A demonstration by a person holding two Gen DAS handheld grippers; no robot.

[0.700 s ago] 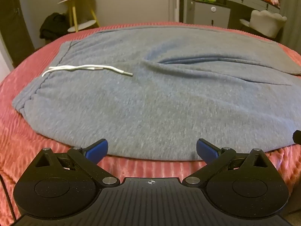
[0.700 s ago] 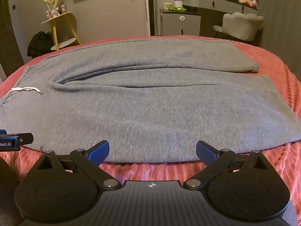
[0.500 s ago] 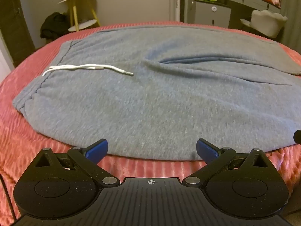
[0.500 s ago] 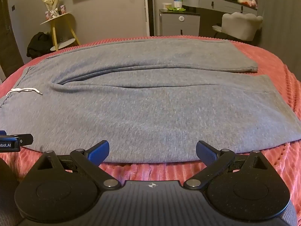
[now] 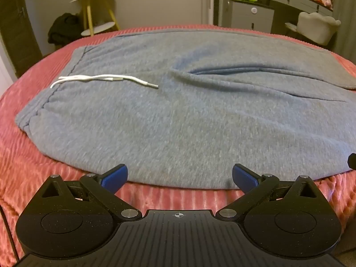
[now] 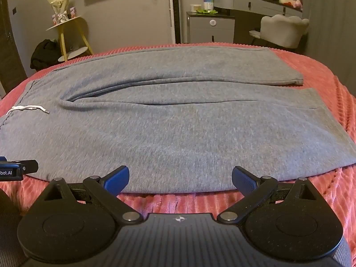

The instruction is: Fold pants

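Grey sweatpants [image 5: 189, 115] lie flat and spread out on a red ribbed bedspread [image 5: 20, 173], waistband to the left, both legs running right. A white drawstring [image 5: 104, 80] lies on the waist area; it also shows in the right wrist view [image 6: 26, 109]. My left gripper [image 5: 179, 176] is open and empty, just short of the near edge of the pants by the waist. My right gripper [image 6: 180, 179] is open and empty at the near edge of the nearer leg [image 6: 189, 133]. The far leg [image 6: 189, 66] lies beside it.
Part of the left gripper [image 6: 15, 169] shows at the left edge of the right wrist view. Beyond the bed stand a yellow-legged side table [image 6: 69, 35], a dark bag [image 6: 44, 53], a grey cabinet [image 6: 211, 29] and a pale chair [image 6: 282, 29].
Both grippers have crept slightly forward toward the near edge of the pants. Both stay open; the pants have not moved.
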